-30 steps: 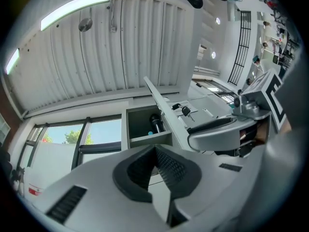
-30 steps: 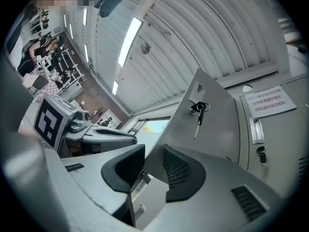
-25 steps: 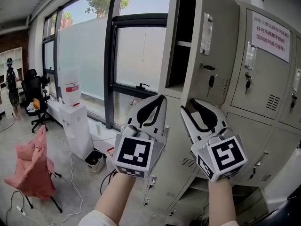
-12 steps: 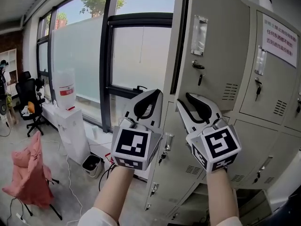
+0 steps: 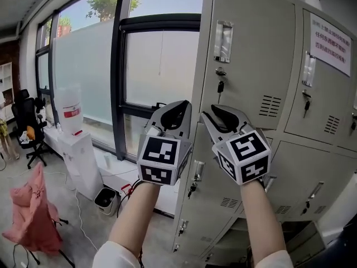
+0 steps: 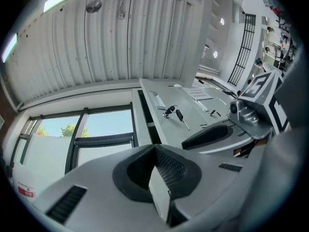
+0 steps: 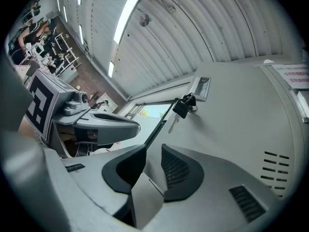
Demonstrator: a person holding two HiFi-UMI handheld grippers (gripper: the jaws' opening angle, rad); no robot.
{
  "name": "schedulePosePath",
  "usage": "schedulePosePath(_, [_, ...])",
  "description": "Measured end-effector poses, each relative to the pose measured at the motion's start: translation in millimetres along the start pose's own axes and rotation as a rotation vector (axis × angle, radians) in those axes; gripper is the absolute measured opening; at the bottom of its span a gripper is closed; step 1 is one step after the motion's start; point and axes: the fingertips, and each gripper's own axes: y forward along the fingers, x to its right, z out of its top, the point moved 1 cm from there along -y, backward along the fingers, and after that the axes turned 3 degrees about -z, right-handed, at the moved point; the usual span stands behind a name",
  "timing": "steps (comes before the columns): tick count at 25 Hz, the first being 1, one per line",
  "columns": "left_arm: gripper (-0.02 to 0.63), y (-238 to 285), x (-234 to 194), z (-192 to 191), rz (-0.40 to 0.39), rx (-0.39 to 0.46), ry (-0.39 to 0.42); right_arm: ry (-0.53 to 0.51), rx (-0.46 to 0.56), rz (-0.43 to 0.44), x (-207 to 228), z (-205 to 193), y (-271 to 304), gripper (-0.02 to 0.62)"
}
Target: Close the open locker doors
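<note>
The grey upper-left locker door stands almost flush with its frame. A thin dark slit is left along its edge. A key hangs in its lock under a clear label holder. My right gripper is against the door's lower left corner. Its jaws stand a little apart with nothing between them, and the door fills the right gripper view. My left gripper is beside it at the door's edge, its tips together and holding nothing.
More grey lockers run right and below, their doors closed, one with a paper notice. To the left are a large window, a water dispenser, a small bin, a pink cloth on a stand and an office chair.
The locker door has swung from wide open, with its dark inside showing, to nearly shut. Both grippers have travelled with it, up and toward the lockers.
</note>
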Motion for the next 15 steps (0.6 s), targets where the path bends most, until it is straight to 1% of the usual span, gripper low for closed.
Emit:
schedulePosePath(8, [0.015,28,-3,-17,-0.026,-0.056,0.000,-0.032,-0.080,-0.030,11,-17,28,0.123])
schedulePosePath(15, [0.015,45,-9,-26,-0.041,-0.090,-0.036,-0.015,-0.133,-0.032,19,-27,46,0.123])
